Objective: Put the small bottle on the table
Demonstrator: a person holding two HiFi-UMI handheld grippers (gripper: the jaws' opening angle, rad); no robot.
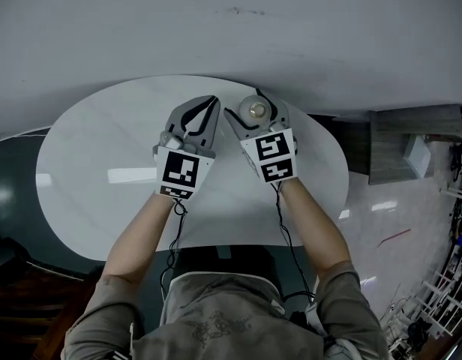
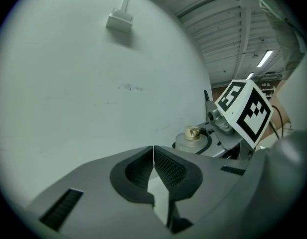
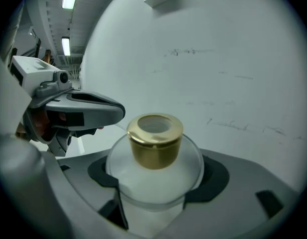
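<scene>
**Head view and both gripper views.** An oval white surface (image 1: 96, 156) is seen from above, its far rim lying close under a pale wall (image 1: 231, 28). Both grippers are held side by side over that far rim.

- **Right gripper:** The right gripper (image 1: 255, 115) is closed on the small bottle (image 3: 154, 183). The bottle's frosted, rounded body is clamped between the two dark pads, and its gold cap (image 3: 154, 138) stands upright above them.
- **Bottle position:** The bottle is thus carried in the gripper over the far middle of the surface, near the wall. Whether its base touches the surface cannot be told.
- **Left gripper:** The left gripper (image 2: 153, 156) is shown with its jaws pressed together along a thin seam and nothing held between them. It lies just beside the right gripper, with the two tips near each other but apart.
- **Room to move:** Little room is left ahead, where the wall rises directly beyond the rim. Broad bare stretches of the surface are left to either side of the grippers and toward the person. Beyond the curved side rims, dark floor is seen at the left and lighter floor (image 1: 396, 223) at the right.
</scene>
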